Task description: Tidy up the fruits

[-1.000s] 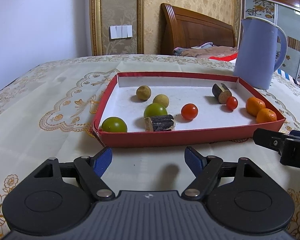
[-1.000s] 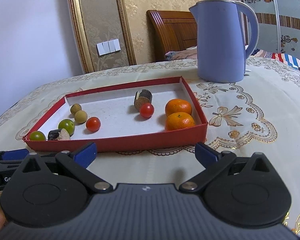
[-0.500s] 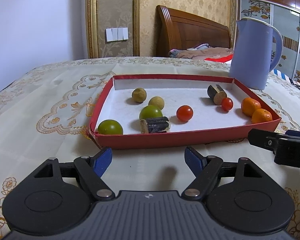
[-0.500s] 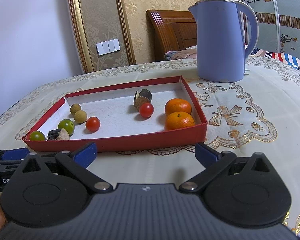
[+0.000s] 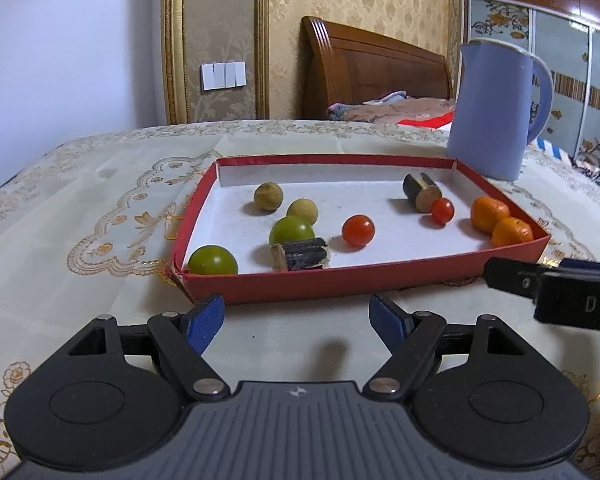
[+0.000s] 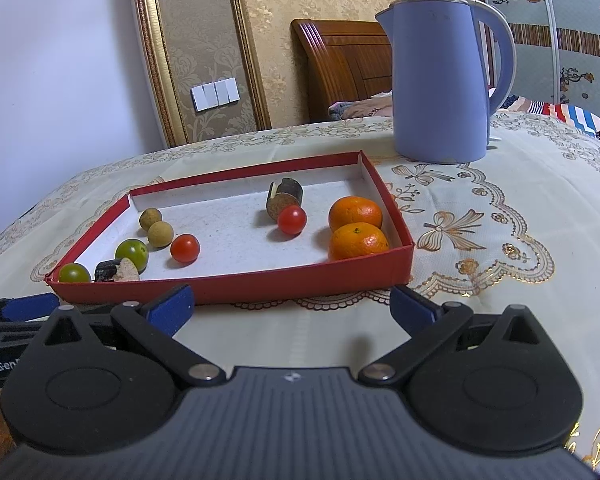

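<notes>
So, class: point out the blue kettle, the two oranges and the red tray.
blue kettle [image 6: 440,80], right wrist view, middle of its body
two oranges [image 6: 358,240], right wrist view, nearer orange's peel
red tray [image 5: 340,278], left wrist view, near outer wall

Both grippers are held low, jaws spread wide and empty: left gripper [image 5: 296,316] at nine o'clock of right gripper [image 6: 292,306].

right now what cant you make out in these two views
- Right gripper, left wrist view: only one finger and part of its body show; the frame edge cuts off the rest.
- Nearer orange, left wrist view: its base is hidden behind the red tray wall.
- Dark cut piece, right wrist view: lower part hidden by the tray wall; what it is stays unclear.
- Kettle contents: opaque body, both views.
</notes>
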Demonstrator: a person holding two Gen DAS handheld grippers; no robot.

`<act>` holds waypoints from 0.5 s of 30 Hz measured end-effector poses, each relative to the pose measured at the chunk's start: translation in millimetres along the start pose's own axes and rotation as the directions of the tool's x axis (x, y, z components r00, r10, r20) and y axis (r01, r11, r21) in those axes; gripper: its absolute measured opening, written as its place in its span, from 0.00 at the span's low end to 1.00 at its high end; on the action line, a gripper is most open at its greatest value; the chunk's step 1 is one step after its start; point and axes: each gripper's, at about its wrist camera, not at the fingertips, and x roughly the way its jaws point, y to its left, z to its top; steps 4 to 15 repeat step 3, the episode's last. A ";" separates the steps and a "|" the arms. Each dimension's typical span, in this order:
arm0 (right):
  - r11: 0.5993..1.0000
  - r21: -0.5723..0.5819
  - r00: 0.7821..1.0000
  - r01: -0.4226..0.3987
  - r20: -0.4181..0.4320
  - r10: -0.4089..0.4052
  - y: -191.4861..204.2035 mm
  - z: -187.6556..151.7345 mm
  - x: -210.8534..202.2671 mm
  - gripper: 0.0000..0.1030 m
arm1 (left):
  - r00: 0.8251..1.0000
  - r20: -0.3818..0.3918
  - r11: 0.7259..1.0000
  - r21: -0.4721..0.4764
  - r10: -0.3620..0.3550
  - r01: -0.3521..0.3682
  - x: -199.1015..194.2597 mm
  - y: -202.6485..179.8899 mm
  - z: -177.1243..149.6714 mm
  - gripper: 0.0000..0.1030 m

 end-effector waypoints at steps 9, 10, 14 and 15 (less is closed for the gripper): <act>1.000 -0.014 1.000 0.011 -0.020 -0.011 2.0 0.0 0.9 1.00 | 0.999 -0.017 0.999 0.011 0.038 -0.038 1.9 -1.0 -3.0 0.77; 1.000 -0.014 1.000 0.011 -0.020 -0.011 2.0 0.0 0.9 1.00 | 0.999 -0.017 0.999 0.011 0.038 -0.038 1.9 -1.0 -3.0 0.77; 1.000 -0.014 1.000 0.011 -0.020 -0.011 2.0 0.0 0.9 1.00 | 0.999 -0.017 0.999 0.011 0.038 -0.038 1.9 -1.0 -3.0 0.77; 1.000 -0.014 1.000 0.011 -0.020 -0.011 2.0 0.0 0.9 1.00 | 0.999 -0.017 0.999 0.011 0.038 -0.038 1.9 -1.0 -3.0 0.77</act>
